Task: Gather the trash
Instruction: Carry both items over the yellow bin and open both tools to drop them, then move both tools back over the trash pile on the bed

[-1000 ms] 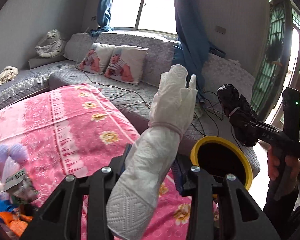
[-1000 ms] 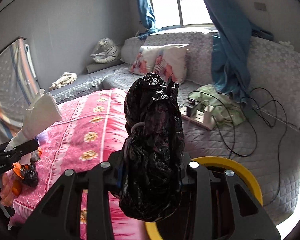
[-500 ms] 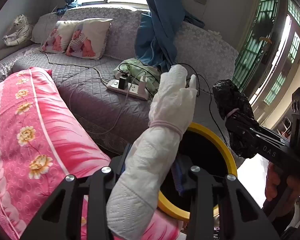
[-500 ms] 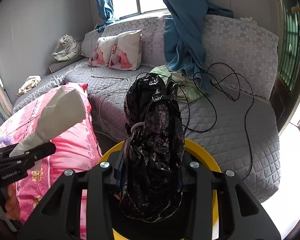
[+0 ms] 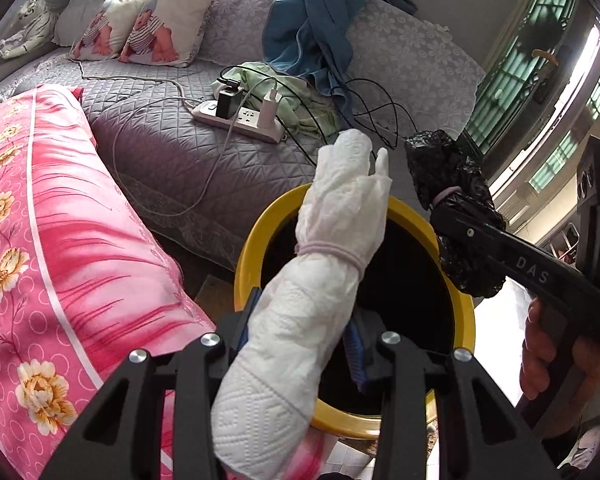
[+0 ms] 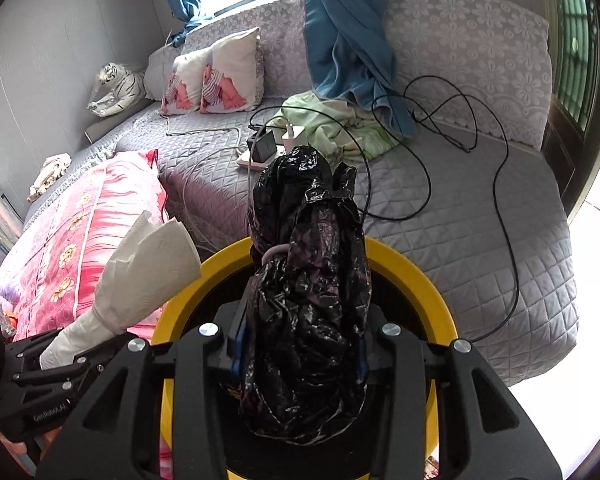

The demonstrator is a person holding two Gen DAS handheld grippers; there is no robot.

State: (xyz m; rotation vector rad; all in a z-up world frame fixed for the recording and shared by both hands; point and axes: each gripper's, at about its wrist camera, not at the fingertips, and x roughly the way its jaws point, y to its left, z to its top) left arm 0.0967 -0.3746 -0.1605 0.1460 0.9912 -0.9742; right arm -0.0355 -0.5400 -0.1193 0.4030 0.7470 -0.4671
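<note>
My left gripper (image 5: 300, 332) is shut on a rolled white paper-towel bundle (image 5: 332, 232) tied with a pink band; the bundle juts out over the black mouth of a yellow-rimmed bin (image 5: 252, 248). From the right wrist view, the same white bundle (image 6: 152, 264) and the left gripper (image 6: 80, 344) sit at the bin's left edge. My right gripper (image 6: 300, 344) holds a crumpled black plastic bag (image 6: 308, 240) above the bin's rim (image 6: 420, 280). Its jaws are opening, with the bag still pressed between the pads. In the left wrist view, the right gripper (image 5: 440, 208) and the black bag (image 5: 440, 160) hang over the bin's right side.
A grey quilted sofa (image 5: 160, 148) lies behind the bin, with a power strip (image 5: 236, 118), chargers and loose black cables (image 6: 460, 152) on it. A pink floral blanket (image 5: 60, 240) borders the bin on the left. A person's hand (image 5: 540, 344) grips the right tool.
Both grippers have dropped and swung from above the pink blanket toward the bin, whose mouth now lies under both bundles. Each bundle stays in its gripper.
</note>
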